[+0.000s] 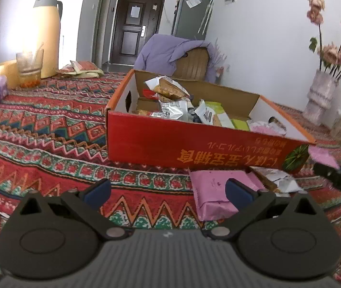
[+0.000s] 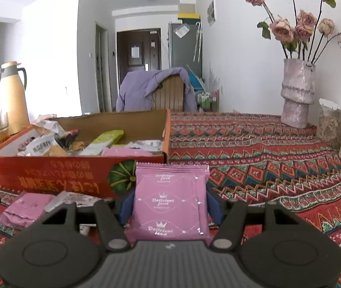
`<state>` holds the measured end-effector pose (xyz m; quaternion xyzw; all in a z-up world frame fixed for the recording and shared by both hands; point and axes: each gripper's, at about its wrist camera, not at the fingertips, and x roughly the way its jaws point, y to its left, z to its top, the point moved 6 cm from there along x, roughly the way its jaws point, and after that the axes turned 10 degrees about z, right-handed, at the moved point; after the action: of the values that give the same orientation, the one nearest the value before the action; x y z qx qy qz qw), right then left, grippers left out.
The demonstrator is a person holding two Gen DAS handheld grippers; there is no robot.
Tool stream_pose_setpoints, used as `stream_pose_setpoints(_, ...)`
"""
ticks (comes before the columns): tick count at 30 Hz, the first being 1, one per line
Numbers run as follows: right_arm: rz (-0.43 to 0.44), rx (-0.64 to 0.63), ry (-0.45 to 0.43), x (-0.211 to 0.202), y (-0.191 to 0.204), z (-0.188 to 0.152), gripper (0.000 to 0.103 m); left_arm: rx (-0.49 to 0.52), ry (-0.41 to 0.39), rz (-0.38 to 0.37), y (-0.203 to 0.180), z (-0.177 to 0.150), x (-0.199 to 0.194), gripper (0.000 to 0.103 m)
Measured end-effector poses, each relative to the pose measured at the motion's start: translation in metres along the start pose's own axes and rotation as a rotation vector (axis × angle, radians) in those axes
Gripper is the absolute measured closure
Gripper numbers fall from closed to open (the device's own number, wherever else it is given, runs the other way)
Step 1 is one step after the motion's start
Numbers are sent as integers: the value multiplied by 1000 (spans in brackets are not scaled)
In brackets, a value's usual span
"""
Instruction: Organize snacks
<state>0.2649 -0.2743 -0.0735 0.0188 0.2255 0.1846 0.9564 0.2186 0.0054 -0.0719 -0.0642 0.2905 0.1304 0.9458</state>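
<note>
Right gripper (image 2: 170,207) clamps a pink snack packet (image 2: 170,201) upright just before the red cardboard box (image 2: 57,180); light, crinkly, slippery film, best pinched across its flat sides.

Your pink packet (image 2: 170,201) hides the inner faces of the right gripper's fingers (image 2: 126,207), and its bottom edge drops behind the gripper body. In the box (image 1: 170,144), the near wall covers the lower snacks. The second pink packet (image 1: 214,192) sits partly behind your left gripper's finger (image 1: 238,190).
</note>
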Motion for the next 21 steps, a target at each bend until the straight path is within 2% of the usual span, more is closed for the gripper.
stream_pose_setpoints(2,7,1,-12,-1,0,1,42,10,2,20,-3,3,-3,0)
stream_pose_setpoints(9,41,12,-38,-5,1,3,42,28,13,17,-23,9,-6,0)
stream_pose_setpoints(21,70,39,-72,-12,-1,3,42,60,72,52,-45,10,3,0)
